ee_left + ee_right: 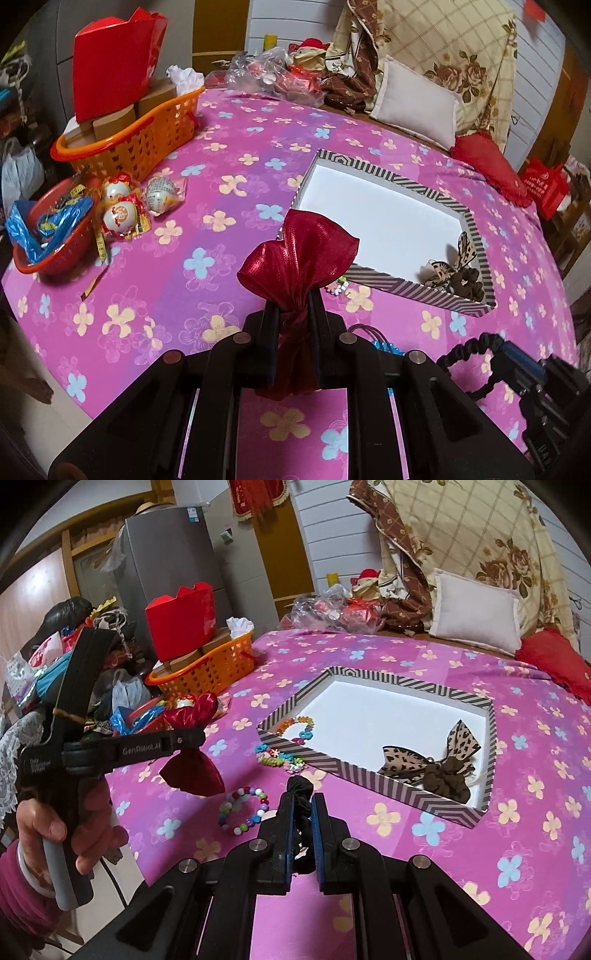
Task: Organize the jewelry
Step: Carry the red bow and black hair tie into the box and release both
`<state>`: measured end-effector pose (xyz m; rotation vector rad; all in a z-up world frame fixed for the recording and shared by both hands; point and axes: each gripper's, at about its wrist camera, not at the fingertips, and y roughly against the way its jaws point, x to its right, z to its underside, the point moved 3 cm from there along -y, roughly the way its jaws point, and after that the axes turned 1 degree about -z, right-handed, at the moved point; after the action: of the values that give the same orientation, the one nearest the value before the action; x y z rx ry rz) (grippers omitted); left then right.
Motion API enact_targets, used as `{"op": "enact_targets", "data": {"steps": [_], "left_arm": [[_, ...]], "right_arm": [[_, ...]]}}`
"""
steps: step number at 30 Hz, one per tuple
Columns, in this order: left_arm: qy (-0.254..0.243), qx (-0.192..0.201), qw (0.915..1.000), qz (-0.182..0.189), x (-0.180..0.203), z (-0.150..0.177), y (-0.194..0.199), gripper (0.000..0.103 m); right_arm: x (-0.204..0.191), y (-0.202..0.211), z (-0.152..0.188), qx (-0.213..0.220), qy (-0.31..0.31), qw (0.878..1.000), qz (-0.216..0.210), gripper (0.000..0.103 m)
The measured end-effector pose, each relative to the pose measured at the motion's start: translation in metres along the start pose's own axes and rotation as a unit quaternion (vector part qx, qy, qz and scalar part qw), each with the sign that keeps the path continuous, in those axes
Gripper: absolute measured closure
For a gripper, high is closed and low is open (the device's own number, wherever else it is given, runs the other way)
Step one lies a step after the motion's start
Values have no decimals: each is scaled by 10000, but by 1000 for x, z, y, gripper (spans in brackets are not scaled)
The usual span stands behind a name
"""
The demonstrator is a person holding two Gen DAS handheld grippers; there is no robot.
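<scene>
In your right wrist view the tray lies on the bed right of centre, with a bow in its lower right corner and a bracelet in its left corner. Another bracelet lies just outside its near wall, and a third lower left of that. The basket sits upper left, pillows upper right.

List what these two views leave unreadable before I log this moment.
- Red pouch contents: the tied fabric hides them in both views.
- Black item in the right gripper: the fingers cover most of it; it looks like a scrunchie.
- Bead bracelets by the box: left wrist view shows only a sliver behind the pouch.
- Basket boxes: labels too small.
</scene>
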<state>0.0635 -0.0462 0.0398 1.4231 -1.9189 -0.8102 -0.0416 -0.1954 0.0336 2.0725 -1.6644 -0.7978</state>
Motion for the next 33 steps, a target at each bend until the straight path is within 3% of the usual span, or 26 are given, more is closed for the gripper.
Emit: {"op": "enact_targets", "data": {"steps": [33], "left_arm": [[-220,-98,9996,-143,16,10,-14,90]], "right_arm": [[13,-5,-6,-80,30,9999,106,95]]}}
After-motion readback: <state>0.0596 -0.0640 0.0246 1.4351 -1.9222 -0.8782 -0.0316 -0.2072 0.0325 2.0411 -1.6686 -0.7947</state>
